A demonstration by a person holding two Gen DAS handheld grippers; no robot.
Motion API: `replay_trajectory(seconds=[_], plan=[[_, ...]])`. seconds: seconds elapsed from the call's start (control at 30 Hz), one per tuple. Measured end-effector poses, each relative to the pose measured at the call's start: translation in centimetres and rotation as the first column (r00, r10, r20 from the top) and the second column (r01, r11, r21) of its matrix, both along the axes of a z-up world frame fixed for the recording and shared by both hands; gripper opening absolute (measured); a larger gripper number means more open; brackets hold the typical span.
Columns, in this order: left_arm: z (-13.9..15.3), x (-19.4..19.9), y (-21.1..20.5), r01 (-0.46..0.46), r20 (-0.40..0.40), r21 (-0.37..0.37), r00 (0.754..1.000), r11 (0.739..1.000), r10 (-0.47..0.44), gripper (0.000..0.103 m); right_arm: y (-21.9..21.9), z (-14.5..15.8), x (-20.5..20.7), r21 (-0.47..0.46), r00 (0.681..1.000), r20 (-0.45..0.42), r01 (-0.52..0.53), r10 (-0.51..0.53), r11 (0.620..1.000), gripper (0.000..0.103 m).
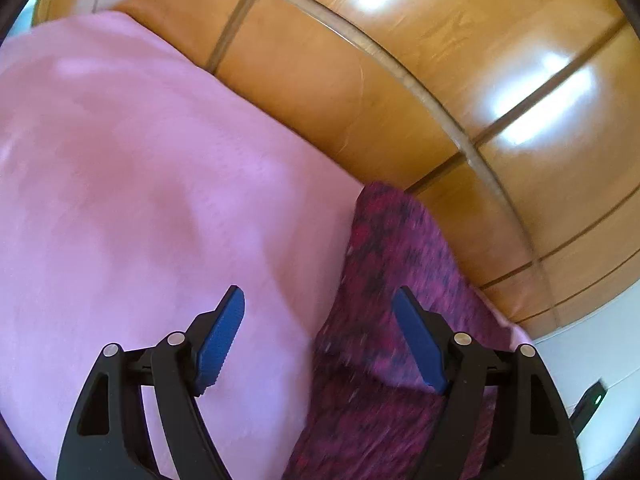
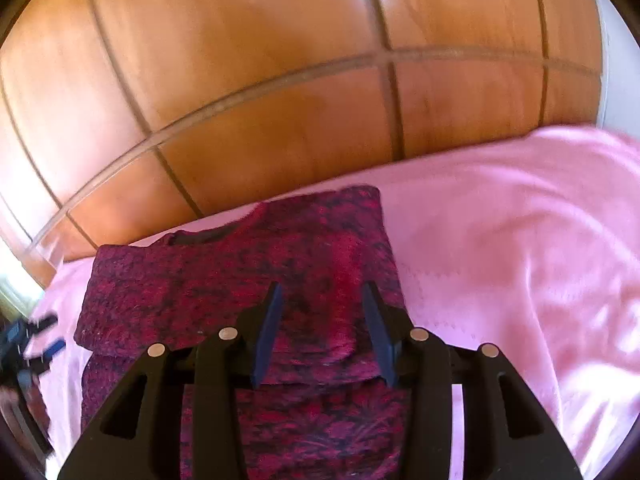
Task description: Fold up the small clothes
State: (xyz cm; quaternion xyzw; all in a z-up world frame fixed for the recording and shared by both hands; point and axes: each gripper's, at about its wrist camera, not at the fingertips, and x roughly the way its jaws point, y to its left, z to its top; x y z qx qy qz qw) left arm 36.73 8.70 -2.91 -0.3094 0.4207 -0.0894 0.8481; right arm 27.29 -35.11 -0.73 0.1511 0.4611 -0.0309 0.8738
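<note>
Folded maroon knit garment (image 2: 240, 280) lying on pink blanket (image 2: 500, 240), near wooden headboard (image 2: 260, 92). Right gripper (image 2: 322, 332) parted just above the fold, pads clear. Left gripper (image 1: 320, 340) spread wide, clamping nothing, over garment's edge.

Dark red and black patterned garment (image 2: 240, 280), folded, top layer lying over a lower layer, spread on a pink blanket (image 2: 500, 240). Right hand-held gripper (image 2: 322, 292) above the garment's right half, blue pads (image 2: 266, 332) parted with a gap, patterned fabric showing between them, nothing pinched. Glossy wooden panelled headboard (image 2: 260, 80) behind the blanket's far edge. At the left margin, blurred, the left hand-held gripper (image 2: 28, 344), black with blue; jaws unreadable here.
</note>
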Motion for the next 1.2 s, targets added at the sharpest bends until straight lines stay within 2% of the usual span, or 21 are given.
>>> replay_trajectory(seconds=[0.2, 0.43, 0.47, 0.5, 0.57, 0.63, 0.7, 0.73, 0.8, 0.87, 0.93, 1.0, 1.07, 1.13, 1.2], plan=[[-1.3, 5.6, -0.8, 0.074, -0.048, -0.131, 0.996, 0.989, -0.081, 0.076, 3.2, -0.6, 1.6, -0.078, 0.995, -0.006, -0.1, 0.1, 0.992, 0.045], [-3.3, 10.4, -3.0, 0.122, -0.115, -0.253, 0.981, 0.96, -0.155, 0.075, 3.5, -2.1, 2.6, -0.092, 0.994, -0.038, -0.107, 0.103, 0.99, 0.045], [-3.4, 10.7, -3.4, 0.135, -0.104, -0.264, 0.98, 0.955, -0.167, 0.054, 3.5, -2.3, 2.7, -0.096, 0.994, -0.042, -0.107, 0.103, 0.99, 0.045], [-3.2, 10.7, -3.9, 0.157, -0.091, -0.256, 0.978, 0.954, -0.185, 0.043, 3.4, -2.5, 2.9, -0.098, 0.994, -0.047, -0.107, 0.103, 0.989, 0.045], [-2.1, 9.8, -5.0, 0.165, -0.052, -0.141, 0.983, 0.976, -0.174, 0.025, 3.3, -3.1, 3.1, -0.107, 0.993, -0.064, -0.107, 0.1, 0.988, 0.045], [-1.2, 8.4, -5.6, 0.163, -0.005, -0.043, 0.987, 0.986, -0.164, 0.023, 3.4, -4.1, 3.0, -0.125, 0.989, -0.097, -0.12, 0.109, 0.985, 0.043], [-1.7, 7.6, -6.1, 0.147, -0.013, 0.079, 0.989, 0.986, -0.146, 0.022, 3.8, -5.1, 2.9, -0.155, 0.985, -0.121, -0.144, 0.126, 0.977, 0.044], [-2.7, 7.6, -6.5, 0.143, -0.045, 0.14, 0.989, 0.98, -0.138, 0.022, 4.2, -5.5, 2.8, -0.182, 0.984, -0.118, -0.153, 0.133, 0.971, 0.044], [-4.0, 8.2, -7.0, 0.14, -0.076, 0.159, 0.989, 0.977, -0.13, 0.026, 4.7, -5.9, 3.0, -0.211, 0.984, -0.119, -0.155, 0.132, 0.965, 0.044], [-3.9, 8.6, -7.5, 0.116, -0.08, 0.208, 0.992, 0.971, -0.102, 0.042, 4.7, -6.4, 3.2, -0.217, 0.986, -0.118, -0.14, 0.117, 0.966, 0.044], [-3.1, 8.4, -8.0, 0.096, -0.078, 0.276, 0.994, 0.956, -0.077, 0.047, 4.7, -6.7, 3.3, -0.216, 0.988, -0.114, -0.129, 0.106, 0.968, 0.044], [-1.1, 6.8, -8.7, 0.049, -0.012, 0.375, 0.999, 0.926, -0.049, 0.047, 4.7, -6.6, 3.2, -0.22, 0.989, -0.108, -0.125, 0.103, 0.968, 0.044], [0.9, 4.9, -9.8, 0.018, 0.078, 0.43, 0.995, 0.903, -0.057, 0.047, 4.5, -6.6, 2.9, -0.216, 0.99, -0.096, -0.122, 0.103, 0.969, 0.044], [2.4, 2.6, -11.2, 0.041, 0.157, 0.432, 0.98, 0.901, -0.12, 0.047, 4.5, -6.7, 2.8, -0.213, 0.991, -0.088, -0.117, 0.1, 0.97, 0.045], [2.2, 1.4, -12.5, 0.107, 0.152, 0.459, 0.969, 0.882, -0.196, 0.047, 4.5, -6.7, 2.7, -0.213, 0.992, -0.085, -0.113, 0.097, 0.97, 0.045]])
